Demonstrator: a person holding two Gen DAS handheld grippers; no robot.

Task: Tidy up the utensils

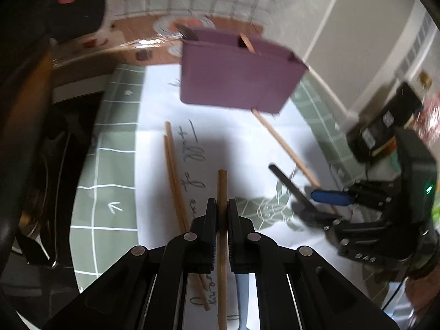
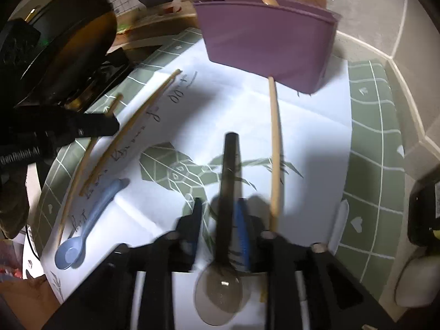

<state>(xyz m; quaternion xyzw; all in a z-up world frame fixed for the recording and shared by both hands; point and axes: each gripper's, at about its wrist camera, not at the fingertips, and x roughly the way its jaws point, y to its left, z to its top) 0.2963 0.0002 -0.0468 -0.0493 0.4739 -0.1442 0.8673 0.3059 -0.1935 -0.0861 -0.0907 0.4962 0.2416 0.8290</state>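
A purple utensil holder (image 1: 236, 74) stands at the far side of the white paper; it also shows in the right wrist view (image 2: 266, 38), with a wooden spoon and dark utensils sticking out. My left gripper (image 1: 222, 214) is shut on a wooden chopstick (image 1: 222, 189), held above the paper. My right gripper (image 2: 220, 220) is open around the handle of a dark translucent spoon (image 2: 228, 181) lying on the paper; the jaws look blurred. Two chopsticks (image 1: 173, 173) lie left, one chopstick (image 2: 275, 148) lies right. A light blue spoon (image 2: 90, 220) lies at the left.
A green grid mat (image 2: 371, 165) lies under the white paper (image 2: 233, 110). A black pan (image 2: 68, 35) sits at the left. A white utensil (image 2: 339, 225) lies right of my right gripper. A wall rises at the right.
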